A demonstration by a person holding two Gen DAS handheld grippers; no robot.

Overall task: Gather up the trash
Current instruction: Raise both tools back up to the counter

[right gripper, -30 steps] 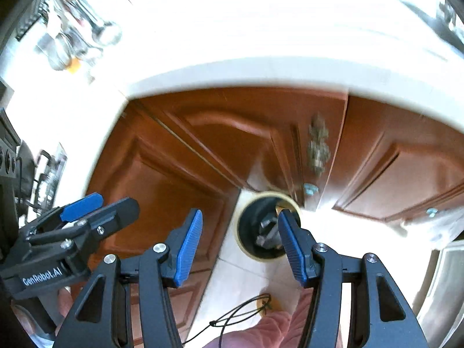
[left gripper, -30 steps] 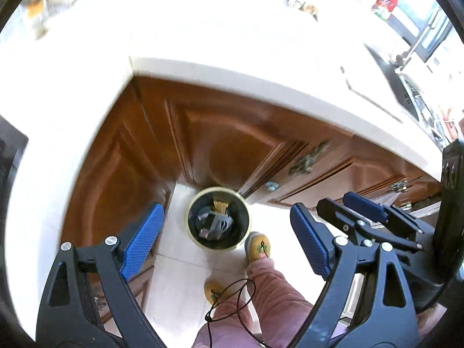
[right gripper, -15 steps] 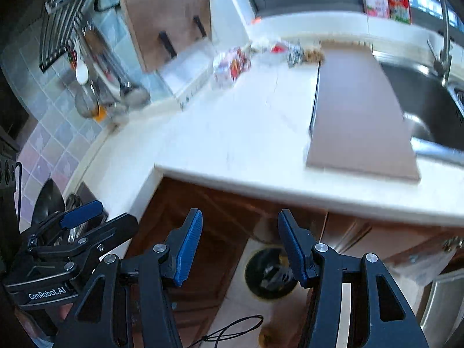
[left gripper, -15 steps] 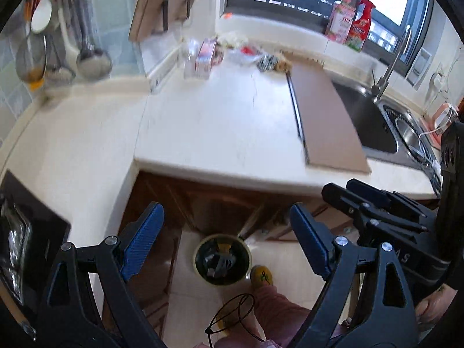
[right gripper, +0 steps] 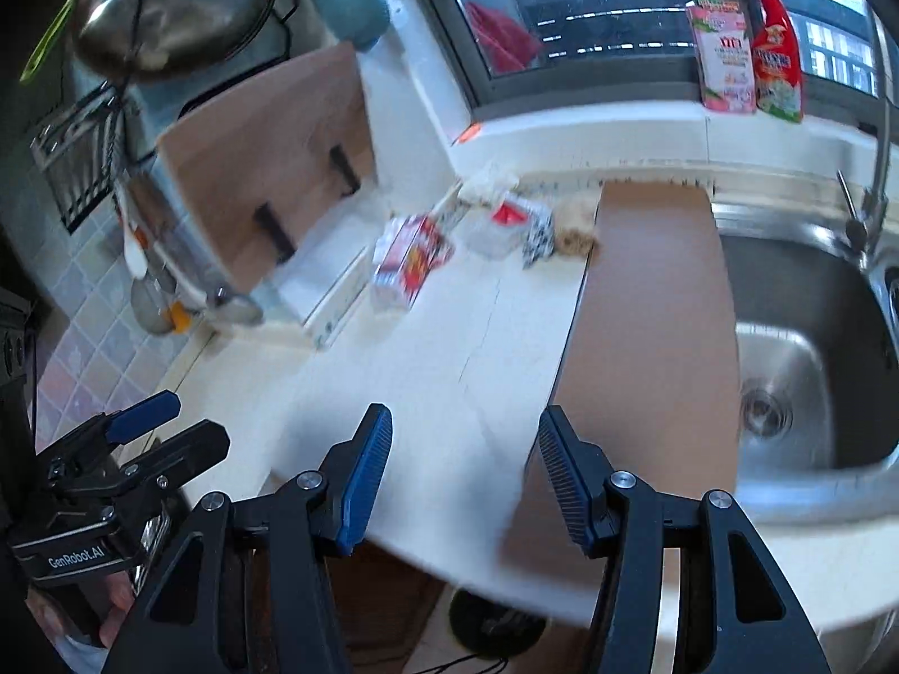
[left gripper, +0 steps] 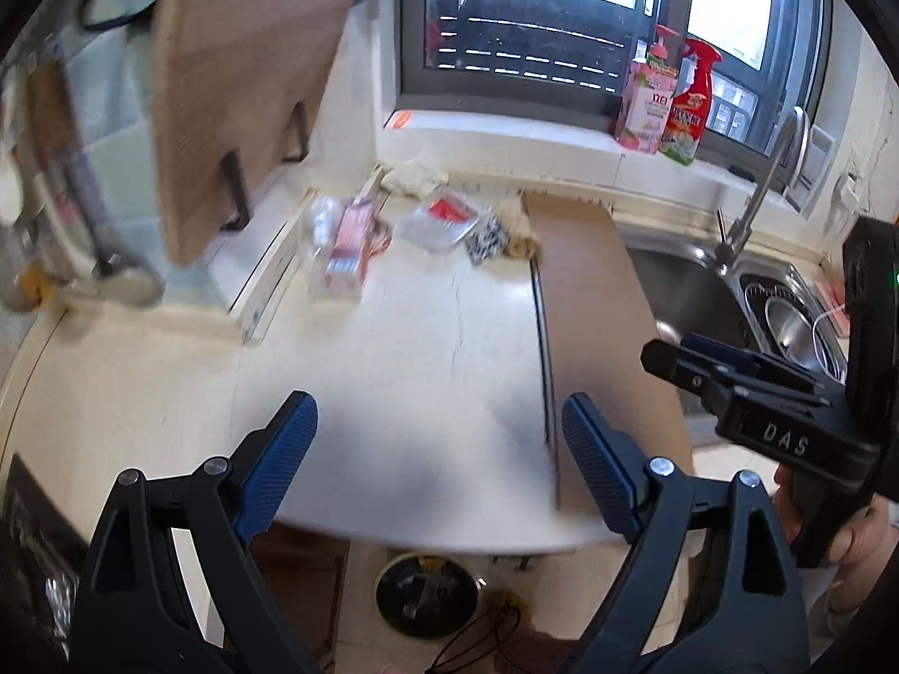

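Blue-padded, your left gripper [left gripper: 438, 472] and right gripper [right gripper: 463, 472] hung spread and empty above the counter [left gripper: 416, 370], "GenRobot.AI" and "DAS" readable on their bodies (bottle labels blurred), wrapper trash [left gripper: 348, 250] by the far wall, bin [left gripper: 430, 598] on the floor below.

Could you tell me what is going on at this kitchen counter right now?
A person is clearing trash with a gripper in each hand. The left gripper and right gripper have their jaws open and empty above the front of the counter. Several wrappers lie at the back near the window, not yet picked up. A trash bin with rubbish inside stands on the floor below the counter edge.
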